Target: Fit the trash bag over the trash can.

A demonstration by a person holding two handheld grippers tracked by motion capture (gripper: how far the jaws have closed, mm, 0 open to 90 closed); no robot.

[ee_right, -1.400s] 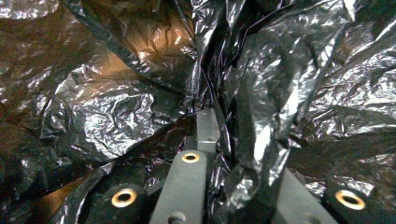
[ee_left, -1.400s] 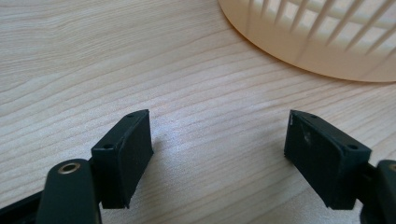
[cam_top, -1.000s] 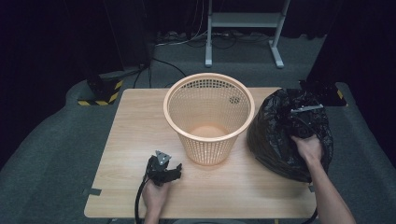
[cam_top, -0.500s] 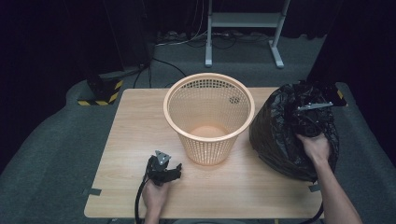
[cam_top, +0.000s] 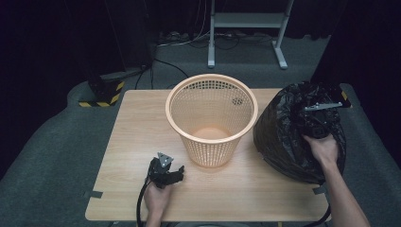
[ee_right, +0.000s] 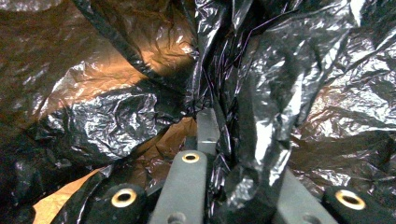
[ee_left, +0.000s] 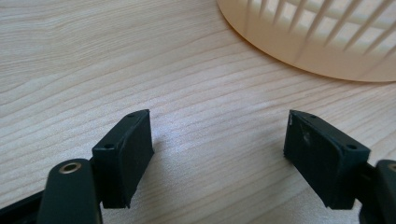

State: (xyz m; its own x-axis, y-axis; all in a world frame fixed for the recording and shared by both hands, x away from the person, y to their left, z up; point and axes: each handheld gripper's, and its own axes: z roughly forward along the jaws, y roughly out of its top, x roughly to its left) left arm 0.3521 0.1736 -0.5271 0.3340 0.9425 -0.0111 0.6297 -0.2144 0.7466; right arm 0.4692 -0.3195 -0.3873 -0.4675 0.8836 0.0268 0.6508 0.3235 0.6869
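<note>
A full black plastic bag (cam_top: 293,137) stands on the right side of the wooden table (cam_top: 142,127). My right gripper (cam_top: 318,113) is at the top of the bag, shut on a fold of the black plastic (ee_right: 224,135), with crinkled film all around its jaws. An orange mesh basket (cam_top: 211,118) stands upright in the middle of the table. My left gripper (cam_top: 176,173) rests low on the table in front of the basket's left side. In the left gripper view its jaws stand wide apart over bare wood, with the basket's base (ee_left: 317,42) just ahead.
A metal stand (cam_top: 246,28) and cables lie on the grey floor behind the table. A black and yellow striped block (cam_top: 101,97) sits off the table's far left corner. The table's front edge is close to both hands.
My right gripper has risen a little with the bag's top in it, and the bag stands slightly taller. The left gripper has kept still.
</note>
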